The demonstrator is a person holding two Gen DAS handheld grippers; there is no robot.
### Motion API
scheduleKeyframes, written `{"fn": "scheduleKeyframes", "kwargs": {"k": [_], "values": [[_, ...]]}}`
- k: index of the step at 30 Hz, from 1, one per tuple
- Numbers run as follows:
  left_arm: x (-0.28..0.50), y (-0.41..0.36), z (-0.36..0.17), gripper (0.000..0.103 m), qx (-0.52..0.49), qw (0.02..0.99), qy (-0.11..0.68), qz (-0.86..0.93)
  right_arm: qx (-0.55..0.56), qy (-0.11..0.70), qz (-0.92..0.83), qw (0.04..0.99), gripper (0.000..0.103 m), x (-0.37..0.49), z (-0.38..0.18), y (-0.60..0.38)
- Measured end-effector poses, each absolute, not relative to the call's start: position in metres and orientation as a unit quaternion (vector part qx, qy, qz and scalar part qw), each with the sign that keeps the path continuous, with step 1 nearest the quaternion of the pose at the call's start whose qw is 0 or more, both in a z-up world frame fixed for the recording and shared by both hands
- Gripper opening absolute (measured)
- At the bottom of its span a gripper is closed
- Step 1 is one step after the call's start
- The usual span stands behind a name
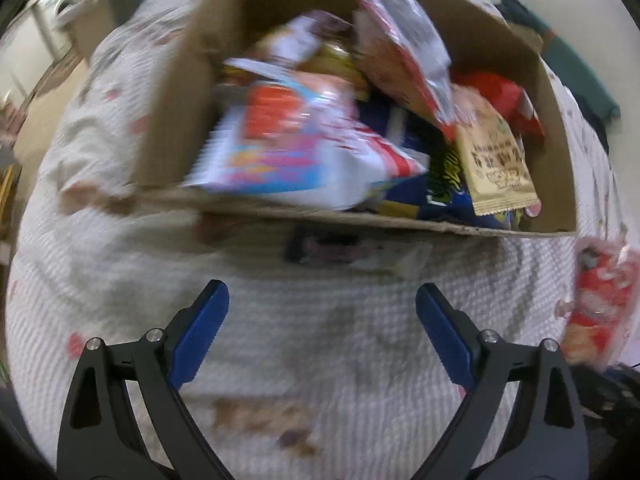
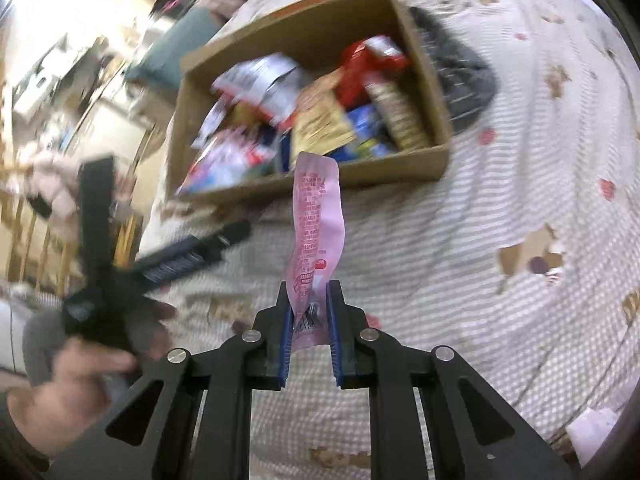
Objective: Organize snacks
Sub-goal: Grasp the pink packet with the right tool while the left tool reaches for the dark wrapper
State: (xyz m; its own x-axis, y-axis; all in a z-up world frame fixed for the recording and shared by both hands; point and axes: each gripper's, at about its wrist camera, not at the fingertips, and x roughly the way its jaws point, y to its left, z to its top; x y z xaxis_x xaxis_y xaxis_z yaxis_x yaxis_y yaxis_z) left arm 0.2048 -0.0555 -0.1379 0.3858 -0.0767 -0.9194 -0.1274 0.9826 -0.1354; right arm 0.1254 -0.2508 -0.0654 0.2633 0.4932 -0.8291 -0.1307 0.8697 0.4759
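On a bed covered by a white waffle-textured bedspread [image 1: 320, 360] with small printed motifs stands an open cardboard box [image 1: 556, 128], its near wall facing the left tongs [image 1: 322, 316]. The left tongs are spread wide with nothing between their blue pads, held above bare bedspread just short of the box. Inside the box, snack packets lie heaped: a large white, blue and red packet [image 1: 296, 152] leans over the near wall at the left, a beige packet [image 1: 496, 164] with dark printed characters stands toward the right, a red packet [image 1: 504, 96] sits behind it, and a tall red-and-silver packet [image 1: 404, 56] rises above the rest. Much of this view is motion-blurred, so finer labels cannot be read. A red snack packet [image 1: 600, 300] appears at the right edge of the left view, outside the box.

In the right view, the right tongs [image 2: 310, 320] are closed on the lower end of a long pink snack packet [image 2: 316, 220], which stands up between the pads, with red print and a barcode near the grip. It is held above the bedspread, in front of the near wall of the box. At the lower left of that view, a hand [image 2: 80, 368] grips the blurred black handle of the other tool. A dark grey cloth [image 2: 460, 68] lies beside the far right corner of the box.
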Motion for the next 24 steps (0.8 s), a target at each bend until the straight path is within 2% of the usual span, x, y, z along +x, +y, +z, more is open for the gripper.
{"fn": "scheduleKeyframes", "kwargs": {"k": [5, 16, 19, 24], "values": [[0.218, -0.075, -0.160, 0.093, -0.036, 0.844, 0.535, 0.019, 0.175, 0.571, 0.201, 0.777, 0.016, 0.127, -0.062, -0.260], [0.239, -0.083, -0.180, 0.092, -0.053, 0.852, 0.520, 0.019, 0.187, 0.565, 0.213, 0.775, 0.016, 0.131, -0.072, -0.246], [0.231, -0.083, -0.185, 0.072, -0.049, 0.861, 0.507, 0.018, 0.184, 0.565, 0.214, 0.775, 0.016, 0.132, -0.073, -0.245], [0.224, -0.086, -0.177, 0.059, -0.037, 0.871, 0.489, 0.012, 0.176, 0.563, 0.218, 0.777, 0.016, 0.132, -0.072, -0.241]]}}
